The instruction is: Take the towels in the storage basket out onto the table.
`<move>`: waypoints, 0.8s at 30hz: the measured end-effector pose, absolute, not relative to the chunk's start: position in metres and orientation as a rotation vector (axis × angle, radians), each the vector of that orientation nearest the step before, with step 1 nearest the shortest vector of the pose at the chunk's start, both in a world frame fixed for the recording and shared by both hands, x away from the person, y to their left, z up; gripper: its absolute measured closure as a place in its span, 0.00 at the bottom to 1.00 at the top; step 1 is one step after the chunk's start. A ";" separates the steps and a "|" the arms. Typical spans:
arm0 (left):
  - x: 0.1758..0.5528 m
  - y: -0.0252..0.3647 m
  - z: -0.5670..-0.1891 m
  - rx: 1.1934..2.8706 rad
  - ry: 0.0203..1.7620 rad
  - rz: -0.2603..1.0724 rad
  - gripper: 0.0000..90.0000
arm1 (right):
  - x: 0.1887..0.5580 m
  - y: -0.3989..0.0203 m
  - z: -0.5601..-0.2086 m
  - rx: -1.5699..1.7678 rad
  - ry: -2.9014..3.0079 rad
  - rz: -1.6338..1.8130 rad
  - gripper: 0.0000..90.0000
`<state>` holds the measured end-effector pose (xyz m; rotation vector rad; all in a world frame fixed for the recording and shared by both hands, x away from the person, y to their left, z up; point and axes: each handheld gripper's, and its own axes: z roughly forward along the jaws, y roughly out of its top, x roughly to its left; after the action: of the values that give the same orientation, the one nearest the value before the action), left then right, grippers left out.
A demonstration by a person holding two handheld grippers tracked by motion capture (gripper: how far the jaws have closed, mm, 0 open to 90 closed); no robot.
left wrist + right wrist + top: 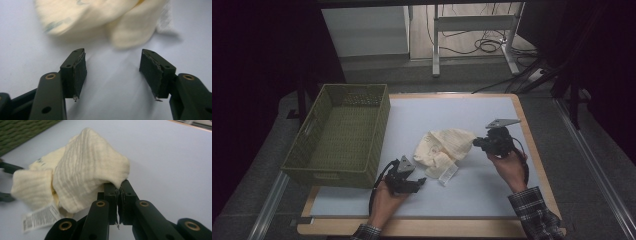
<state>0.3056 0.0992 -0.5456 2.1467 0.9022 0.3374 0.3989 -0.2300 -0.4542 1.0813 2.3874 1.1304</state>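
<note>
Presently the right gripper point(119, 192) clamps the cream knit garment point(82, 172) at its three-o'clock edge, evidently for lifting. Left gripper point(112, 72) waits released at seven o'clock, holding nothing.

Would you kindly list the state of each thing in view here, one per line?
Cream knit garment: crumpled on the table, one edge pinched and lifted.
White tag: attached to the garment, lying flat.
Green basket: upright, nothing seen inside.
Right gripper: jaws shut on the garment.
Left gripper: jaws open, nothing between them, short of the garment.
</note>
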 end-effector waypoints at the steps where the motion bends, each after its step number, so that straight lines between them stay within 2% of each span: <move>1: 0.306 0.099 -0.546 2.148 0.901 0.337 0.39 | 0.402 -0.237 -0.455 1.102 2.373 1.107 0.95; 4: 0.306 0.098 -0.546 2.152 0.926 0.350 0.31 | 0.411 -0.252 -0.468 1.190 2.386 1.041 0.82; 7: 0.306 0.098 -0.545 2.160 0.921 0.356 0.27 | 0.411 -0.264 -0.477 1.232 2.390 1.047 0.77; 14: 0.312 0.085 -0.519 2.149 0.836 0.329 0.35 | 0.390 -0.267 -0.473 1.156 2.424 1.084 0.75; 20: 0.330 0.054 -0.488 2.173 0.740 0.277 0.39 | 0.384 -0.241 -0.472 1.071 2.501 1.134 0.71; 24: 0.338 0.038 -0.488 2.161 0.723 0.232 0.43 | 0.388 -0.217 -0.480 1.022 2.549 1.134 0.67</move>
<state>0.3378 0.0384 -0.4882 2.1610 0.7229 0.2317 0.3879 -0.2166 -0.4798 1.0225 2.5492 1.1341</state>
